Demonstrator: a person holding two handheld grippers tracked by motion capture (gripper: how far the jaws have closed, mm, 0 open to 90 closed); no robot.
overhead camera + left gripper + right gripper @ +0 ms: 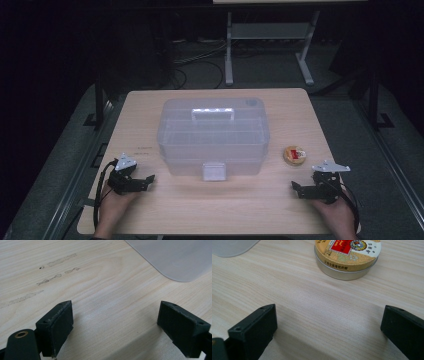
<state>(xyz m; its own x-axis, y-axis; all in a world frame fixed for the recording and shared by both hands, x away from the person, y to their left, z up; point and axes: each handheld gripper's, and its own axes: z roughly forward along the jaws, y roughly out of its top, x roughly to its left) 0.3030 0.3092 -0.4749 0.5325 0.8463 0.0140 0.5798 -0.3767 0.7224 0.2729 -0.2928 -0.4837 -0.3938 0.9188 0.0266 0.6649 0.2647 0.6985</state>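
While both hands rest near the front edge of the worktop [150,210], I see my left tool [143,180] with its jaws spread wide and nothing between them. From the left tool's own camera, the two black jaws stand well apart over bare wood, and a rounded corner of the clear plastic box [175,257] shows ahead of them, apart from the jaws. A few scuffed smears mark the wood off to one side of that view.

My right tool [299,189] is spread open as well, empty, low over the wood on the right side. From its own camera the jaws frame bare worktop, and the small round tin [347,257] sits just ahead of them, not touching either jaw. It has a gold lid with a red label and a silver side wall. A corner of the box also shows at the upper left of that view.

From the high view, the box [214,135] sits in the middle of the worktop between my two tools, lid down, with a white handle on top and a latch on its near face. The tin [294,154] lies just to the right of the box, near its front corner, and nearer to my right tool.
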